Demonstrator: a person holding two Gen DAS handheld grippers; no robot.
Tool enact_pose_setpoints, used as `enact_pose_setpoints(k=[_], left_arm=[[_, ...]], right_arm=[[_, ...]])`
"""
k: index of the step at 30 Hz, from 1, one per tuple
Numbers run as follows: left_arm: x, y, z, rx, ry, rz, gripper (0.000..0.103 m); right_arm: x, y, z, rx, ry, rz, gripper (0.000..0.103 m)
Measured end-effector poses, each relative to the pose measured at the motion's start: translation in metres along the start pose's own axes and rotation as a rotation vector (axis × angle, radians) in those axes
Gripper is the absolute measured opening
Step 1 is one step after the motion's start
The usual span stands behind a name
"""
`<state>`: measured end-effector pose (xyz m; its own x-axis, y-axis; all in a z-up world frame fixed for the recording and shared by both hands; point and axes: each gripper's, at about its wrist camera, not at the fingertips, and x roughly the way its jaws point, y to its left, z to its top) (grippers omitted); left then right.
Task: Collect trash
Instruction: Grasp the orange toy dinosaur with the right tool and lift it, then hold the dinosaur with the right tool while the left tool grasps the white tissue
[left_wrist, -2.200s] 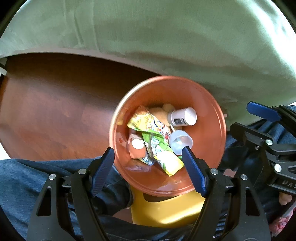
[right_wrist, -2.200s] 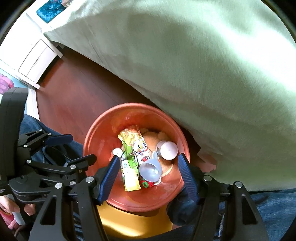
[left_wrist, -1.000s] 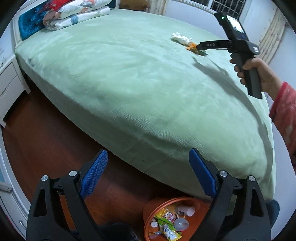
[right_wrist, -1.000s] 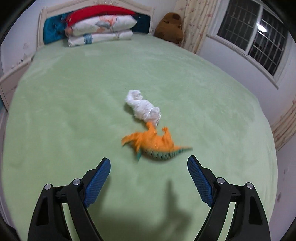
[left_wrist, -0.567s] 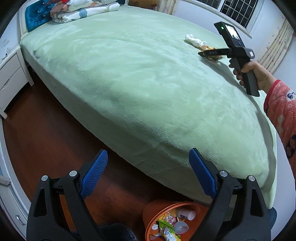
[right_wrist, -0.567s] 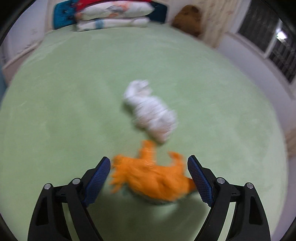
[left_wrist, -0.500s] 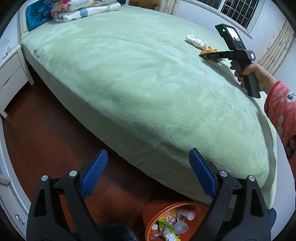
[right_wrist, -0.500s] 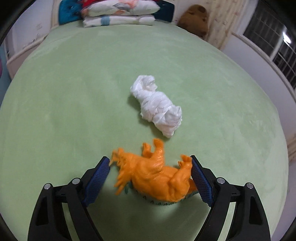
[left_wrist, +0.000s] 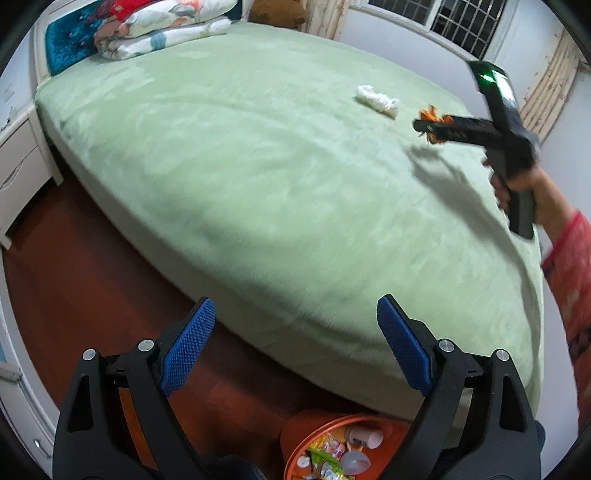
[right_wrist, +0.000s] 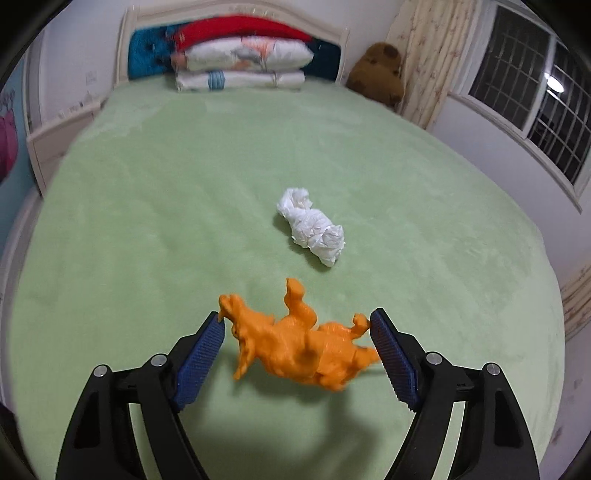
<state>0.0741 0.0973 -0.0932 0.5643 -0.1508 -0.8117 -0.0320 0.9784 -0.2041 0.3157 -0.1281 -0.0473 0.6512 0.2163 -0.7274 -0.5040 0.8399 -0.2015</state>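
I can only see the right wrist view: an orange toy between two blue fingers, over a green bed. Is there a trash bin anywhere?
Observer: Yes. The left wrist view shows an orange bin on the floor beside the bed, with wrappers inside.
Operator: And the other gripper?
Observer: The left gripper is open and empty, above that bin.
Operator: Is the toy lifted?
Observer: From the left, the right gripper holds the orange toy clear of the bed.

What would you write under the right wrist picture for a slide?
Right claw grips an orange toy dinosaur over a green bed; crumpled white tissue lies beyond.
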Motion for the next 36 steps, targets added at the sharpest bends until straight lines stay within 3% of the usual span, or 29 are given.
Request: enact_pose_setpoints(k=[7,10,16,23,29,31,32,36], left_arm=[[0.025,-0.043,0.075,0.079,-0.080,-0.069,0.087],[0.056,-0.064,0.121,0.085,-0.086,-0.106,0.087],[0.129,-0.104,0.201,0.095,-0.112,-0.093,0.087],[0.196,-0.106,0.266,-0.175,-0.061,-0.196,0.087],[0.233,-0.113,0.290,-0.241,0.017,-0.113,0.087],[0.243,-0.117,0.295,-0.233,0.050,-0.058,0.077],[0.250,-0.119,0.295,-0.222,0.084,-0.032,0.058],[0.245,-0.127,0.288,-0.142,0.087,-0.003,0.040]], right_arm=[[-0.115,0.013,-0.057,0.080,-0.110,0.045,0.079],[-0.148,0.022,-0.078,0.083,-0.144,0.052,0.079],[-0.197,0.031,-0.127,0.128,-0.181,0.083,0.079],[-0.217,0.035,-0.159,0.161,-0.207,0.087,0.079],[-0.223,0.030,-0.175,0.200,-0.217,0.104,0.079],[-0.224,0.028,-0.180,0.213,-0.210,0.106,0.079],[-0.224,0.028,-0.182,0.217,-0.206,0.104,0.079],[-0.223,0.027,-0.184,0.226,-0.197,0.106,0.079]])
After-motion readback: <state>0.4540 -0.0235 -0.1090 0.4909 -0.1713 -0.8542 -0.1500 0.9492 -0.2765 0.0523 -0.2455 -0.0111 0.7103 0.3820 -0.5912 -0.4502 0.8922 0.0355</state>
